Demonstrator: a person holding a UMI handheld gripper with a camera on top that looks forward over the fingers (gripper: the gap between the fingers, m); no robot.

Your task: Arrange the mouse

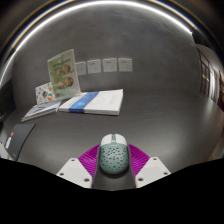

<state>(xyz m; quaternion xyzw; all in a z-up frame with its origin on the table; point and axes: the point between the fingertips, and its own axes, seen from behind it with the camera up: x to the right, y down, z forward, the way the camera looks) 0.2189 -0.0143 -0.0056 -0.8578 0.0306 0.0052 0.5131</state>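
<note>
A pale grey-green mouse with a perforated shell lies between my gripper's two fingers, its front end with the scroll wheel pointing away from me. The magenta pads press against both of its sides, so the gripper is shut on the mouse. I cannot tell whether it rests on the dark grey desk or is held just above it.
Beyond the fingers, to the left, lie a white-and-blue book or box and some flat papers. An upright card with pictures stands behind them. Small white sheets hang on the back wall. A dark flat item lies at the far left.
</note>
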